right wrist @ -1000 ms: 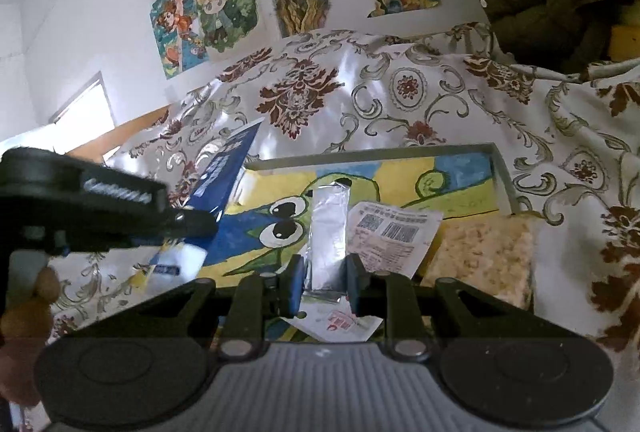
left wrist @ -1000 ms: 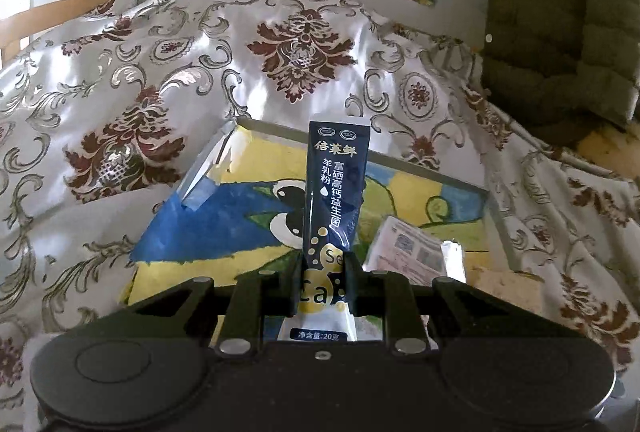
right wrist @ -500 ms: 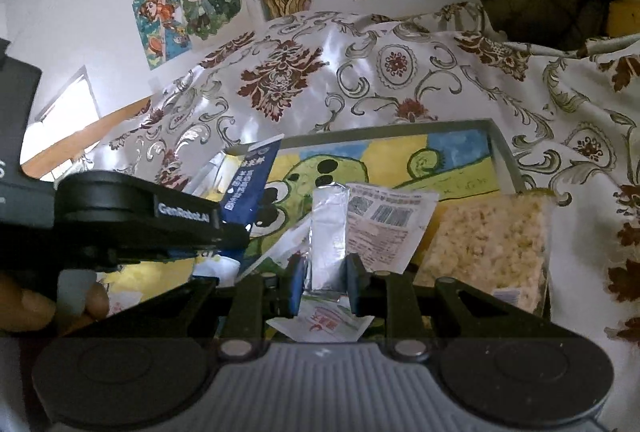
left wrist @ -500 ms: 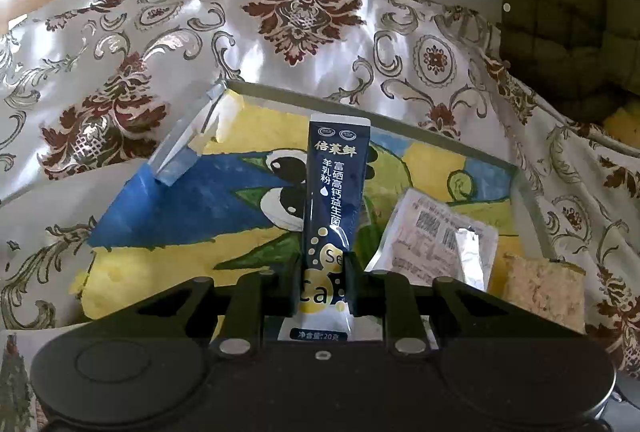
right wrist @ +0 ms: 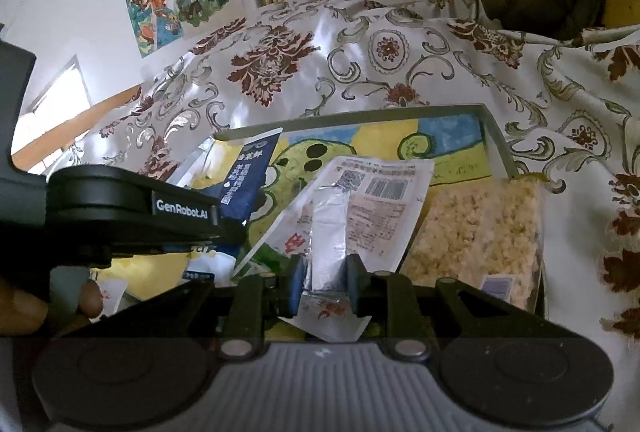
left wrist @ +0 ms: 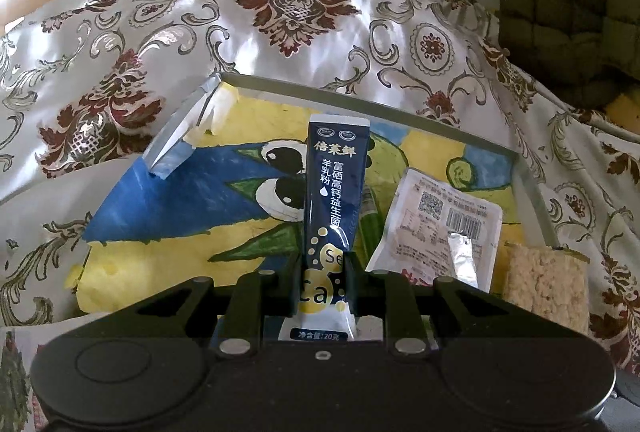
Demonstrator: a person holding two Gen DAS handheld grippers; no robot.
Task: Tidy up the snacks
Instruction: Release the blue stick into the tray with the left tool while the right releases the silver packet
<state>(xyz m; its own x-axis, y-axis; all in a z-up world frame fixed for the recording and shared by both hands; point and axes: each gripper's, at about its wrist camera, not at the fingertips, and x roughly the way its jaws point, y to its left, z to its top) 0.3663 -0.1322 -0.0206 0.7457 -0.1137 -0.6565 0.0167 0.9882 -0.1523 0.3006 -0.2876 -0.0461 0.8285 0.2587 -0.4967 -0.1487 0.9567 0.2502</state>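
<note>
In the left wrist view, the tray [left wrist: 532, 188] with its cartoon-painted floor fills the centre of the frame on a floral tablecloth [left wrist: 120, 44]. The left gripper [left wrist: 323, 280] at bottom centre is clamped on a dark blue stick sachet [left wrist: 334, 192] standing upright over the tray. To its right, a white snack packet [left wrist: 432, 228] lies in the tray, and a puffed rice bar [left wrist: 544, 284] sits at the lower right. In the right wrist view, the right gripper [right wrist: 325, 282] at bottom centre pinches that white packet by its silver fold.
</note>
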